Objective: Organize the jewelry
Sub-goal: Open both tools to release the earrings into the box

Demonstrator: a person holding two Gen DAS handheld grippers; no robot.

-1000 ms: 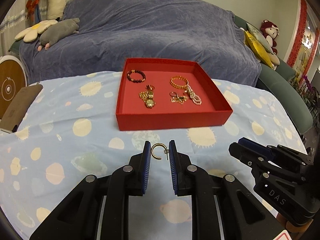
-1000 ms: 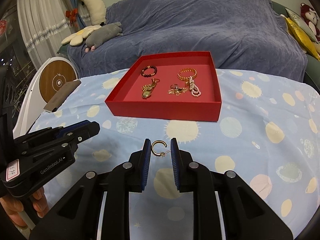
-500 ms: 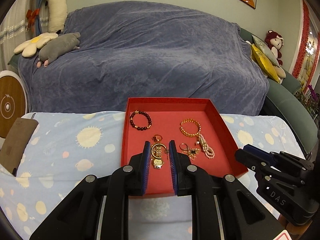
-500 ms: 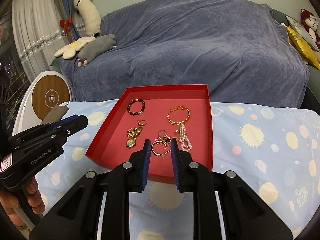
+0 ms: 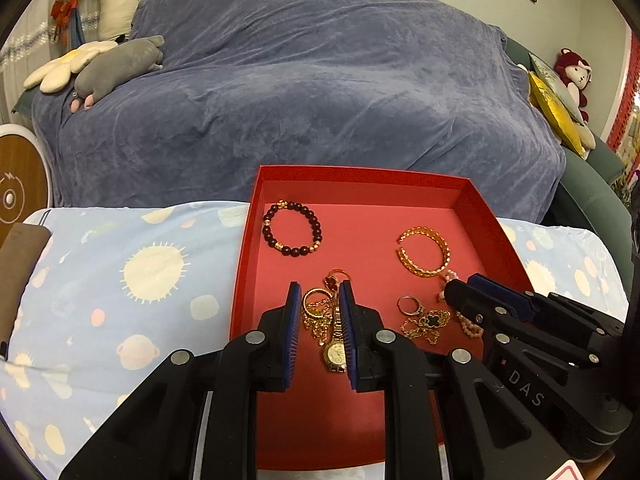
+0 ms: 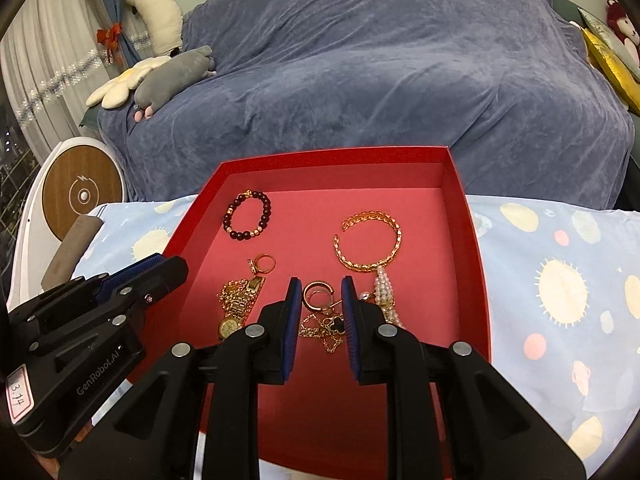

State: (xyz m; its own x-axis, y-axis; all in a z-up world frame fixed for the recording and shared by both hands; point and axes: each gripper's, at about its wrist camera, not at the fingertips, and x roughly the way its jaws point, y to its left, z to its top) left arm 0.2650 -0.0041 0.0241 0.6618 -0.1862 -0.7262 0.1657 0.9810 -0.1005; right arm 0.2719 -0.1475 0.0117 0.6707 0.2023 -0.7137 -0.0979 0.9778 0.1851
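I hold a gold hoop earring (image 5: 314,300) pinched in my left tool (image 5: 320,300) and its twin (image 6: 318,295) in my right tool (image 6: 320,296), both low over the red tray (image 6: 478,280), ready to set them among the bracelets.

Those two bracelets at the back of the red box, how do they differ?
The beaded bracelet is dark round beads in a closed loop; the gold bracelet is a flat woven band with an open gap. The beaded one lies left, the gold one right. Both lie flat in the red box.
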